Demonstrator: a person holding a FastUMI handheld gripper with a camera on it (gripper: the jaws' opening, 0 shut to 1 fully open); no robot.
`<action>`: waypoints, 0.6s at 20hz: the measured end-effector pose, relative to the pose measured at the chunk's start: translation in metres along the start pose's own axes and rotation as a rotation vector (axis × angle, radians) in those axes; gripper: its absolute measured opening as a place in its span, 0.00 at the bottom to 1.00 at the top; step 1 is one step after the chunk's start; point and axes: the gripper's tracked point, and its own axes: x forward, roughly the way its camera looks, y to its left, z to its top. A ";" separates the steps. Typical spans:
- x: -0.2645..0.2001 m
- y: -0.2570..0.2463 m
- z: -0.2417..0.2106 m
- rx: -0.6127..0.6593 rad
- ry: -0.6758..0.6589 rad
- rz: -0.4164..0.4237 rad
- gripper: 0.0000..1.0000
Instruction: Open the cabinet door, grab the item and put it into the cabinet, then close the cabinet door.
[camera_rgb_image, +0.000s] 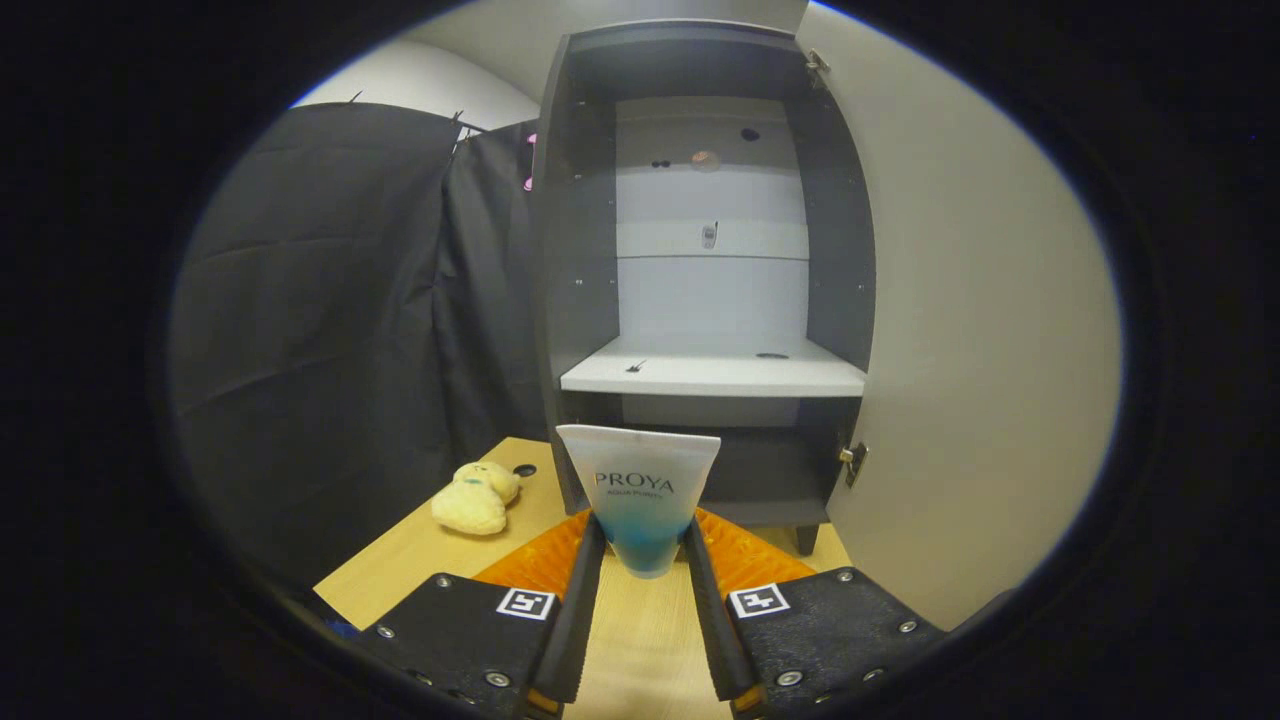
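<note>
A white and blue tube (640, 495) stands upright between my fingers, its flat crimped end up. My gripper (642, 548) is shut on the tube, both fingers pressing its blue lower part. Straight ahead, beyond the tube, stands the dark cabinet (575, 250) on the wooden table. Its pale door (980, 330) is swung wide open to the right. Inside, a white shelf (712, 374) lies just above the top of the tube, with a dark lower compartment under it.
A yellow plush toy (474, 498) lies on the wooden table (400, 565) left of the cabinet's foot. Black cloth hangs behind the table on the left. The open door walls off the right side.
</note>
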 end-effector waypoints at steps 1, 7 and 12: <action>0.002 -0.001 0.004 0.003 -0.006 -0.005 0.49; 0.019 -0.006 0.026 0.015 -0.044 -0.010 0.49; 0.034 -0.004 0.046 0.053 -0.084 -0.006 0.49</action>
